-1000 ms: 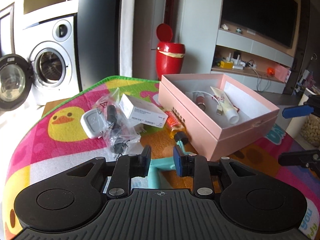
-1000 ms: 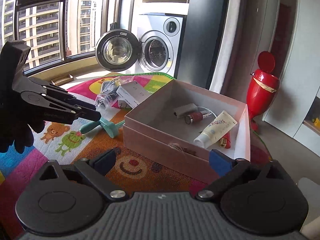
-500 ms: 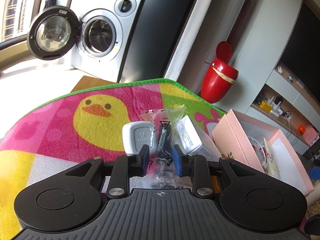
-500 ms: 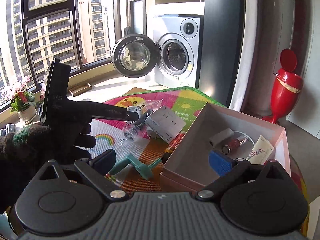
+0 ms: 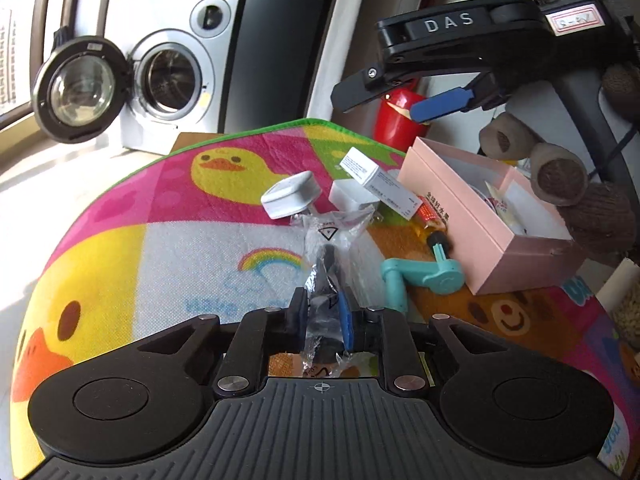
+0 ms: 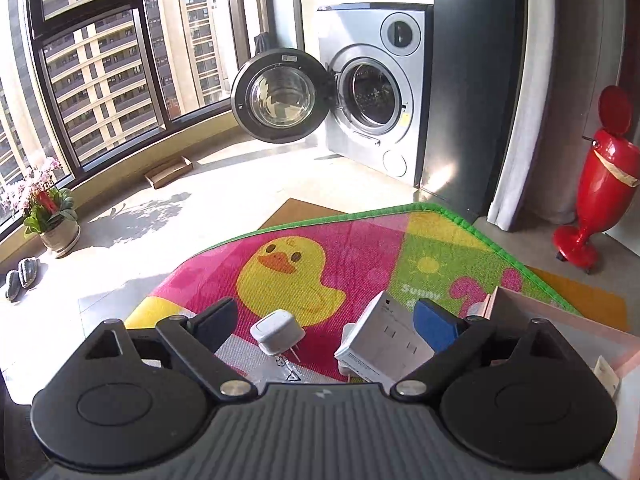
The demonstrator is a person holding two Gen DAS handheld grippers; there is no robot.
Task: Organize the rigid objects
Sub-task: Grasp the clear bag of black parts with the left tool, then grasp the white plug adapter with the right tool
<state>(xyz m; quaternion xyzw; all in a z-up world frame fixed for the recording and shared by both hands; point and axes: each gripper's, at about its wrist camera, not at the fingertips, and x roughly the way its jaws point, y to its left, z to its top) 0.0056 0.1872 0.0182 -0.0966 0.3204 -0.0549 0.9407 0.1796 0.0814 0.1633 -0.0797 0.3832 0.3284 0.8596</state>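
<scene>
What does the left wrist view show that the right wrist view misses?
Only the left wrist view: the left tool shut on the clear plastic bag, the teal crank, and the pink box's inside. Only the right wrist view: the windows and potted flowers. Both show: the white plug adapter, white carton, washing machine.

On the mat: one pink box (image 5: 486, 236), two white plugs (image 5: 291, 199), one white carton (image 5: 378, 182), one teal crank (image 5: 420, 278).
</scene>
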